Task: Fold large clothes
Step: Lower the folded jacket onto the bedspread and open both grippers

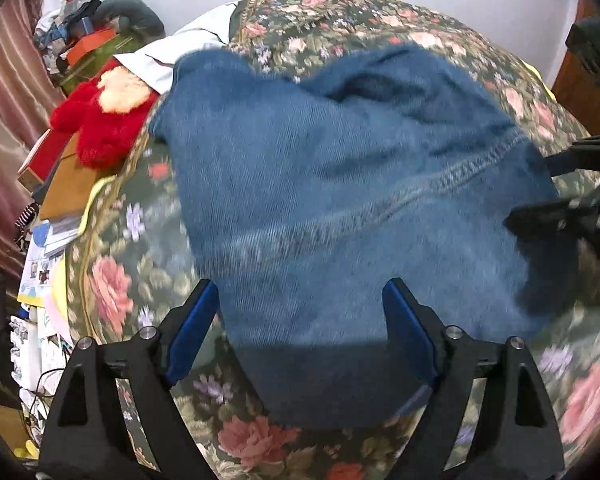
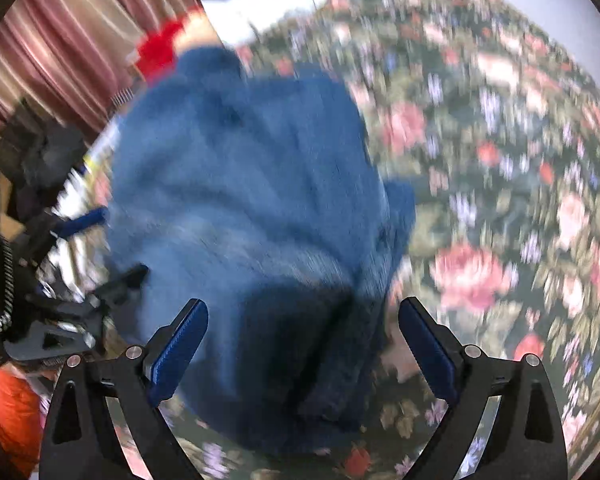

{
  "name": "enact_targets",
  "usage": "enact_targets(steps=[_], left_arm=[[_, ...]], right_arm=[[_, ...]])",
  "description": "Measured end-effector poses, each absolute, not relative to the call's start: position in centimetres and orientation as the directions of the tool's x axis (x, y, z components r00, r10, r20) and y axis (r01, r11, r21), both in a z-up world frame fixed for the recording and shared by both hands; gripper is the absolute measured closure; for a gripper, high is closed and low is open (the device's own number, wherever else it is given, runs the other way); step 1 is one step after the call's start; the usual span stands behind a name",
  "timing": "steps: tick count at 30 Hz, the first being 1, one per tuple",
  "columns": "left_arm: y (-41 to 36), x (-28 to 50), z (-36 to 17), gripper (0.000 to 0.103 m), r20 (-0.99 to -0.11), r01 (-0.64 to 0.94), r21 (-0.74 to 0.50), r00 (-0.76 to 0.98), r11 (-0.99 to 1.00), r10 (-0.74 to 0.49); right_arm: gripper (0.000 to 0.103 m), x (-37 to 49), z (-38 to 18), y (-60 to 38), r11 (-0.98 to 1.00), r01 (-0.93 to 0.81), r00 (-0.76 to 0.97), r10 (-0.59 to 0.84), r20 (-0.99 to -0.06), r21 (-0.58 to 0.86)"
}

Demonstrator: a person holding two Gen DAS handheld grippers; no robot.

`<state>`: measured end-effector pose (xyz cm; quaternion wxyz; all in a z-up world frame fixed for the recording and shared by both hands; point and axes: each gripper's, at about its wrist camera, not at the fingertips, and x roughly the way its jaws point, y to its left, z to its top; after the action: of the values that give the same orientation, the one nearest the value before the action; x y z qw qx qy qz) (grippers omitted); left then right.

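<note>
A blue denim garment lies bunched on a floral bedspread, with a stitched seam running across it. My left gripper hangs open over the garment's near edge, its blue pads wide apart and clear of the cloth. In the blurred right wrist view the same denim garment fills the middle. My right gripper stands open above a dark folded part of it. Each gripper shows in the other's view: the right gripper at the garment's right edge, the left gripper at its left edge.
A red and cream plush toy lies at the bed's left edge by a white pillow. Boxes, papers and clutter crowd the floor beside pink curtains. The floral bedspread spreads to the right of the garment.
</note>
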<state>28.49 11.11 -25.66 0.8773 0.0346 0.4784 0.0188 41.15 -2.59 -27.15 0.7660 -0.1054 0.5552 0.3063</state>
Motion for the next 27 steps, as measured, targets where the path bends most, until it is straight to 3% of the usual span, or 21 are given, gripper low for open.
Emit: enact_targets(steps=[6,13,18,21,22,23,27], left_arm=[[13.8,26.8,-23.6,0.015,-0.825,-0.046,0.086,0.557,0.995,0.097],[17.0,30.5,-18.6,0.014,-0.750,-0.129,-0.012,0.657,0.992,0.077],[18.0,35.7,-19.3,0.014,-0.744,-0.163,-0.016,0.661,0.986,0.098],[19.2,38.4,-21.5,0.013,-0.758,-0.224,0.041,0.628,0.974,0.177],[19.9,38.9,-22.3,0.007,-0.764,-0.244,0.032,0.620,0.969,0.181],[20.4,39.1,-22.9,0.001,-0.770,-0.259,0.006,0.615,0.966,0.170],[22.8,38.7,-24.8,0.000,-0.787,-0.265,-0.126,0.614,0.956,0.067]], right_arm=[[0.007,41.0,-27.7,-7.3,0.791,-0.538,0.127,0.418,-0.899,0.292],[0.007,42.7,-22.5,-7.6,0.801,-0.547,0.280,0.447,-0.850,0.241],[0.007,46.4,-20.7,-4.4,0.810,-0.511,0.337,0.497,-0.800,0.288],[0.007,48.6,-22.0,-2.0,0.814,-0.491,0.327,0.504,-0.800,0.312],[0.007,49.5,-23.0,-1.4,0.819,-0.481,0.318,0.496,-0.808,0.313],[0.007,50.3,-24.0,-1.0,0.828,-0.466,0.309,0.481,-0.820,0.311],[0.007,53.1,-29.0,-1.7,0.881,-0.419,0.299,0.365,-0.882,0.222]])
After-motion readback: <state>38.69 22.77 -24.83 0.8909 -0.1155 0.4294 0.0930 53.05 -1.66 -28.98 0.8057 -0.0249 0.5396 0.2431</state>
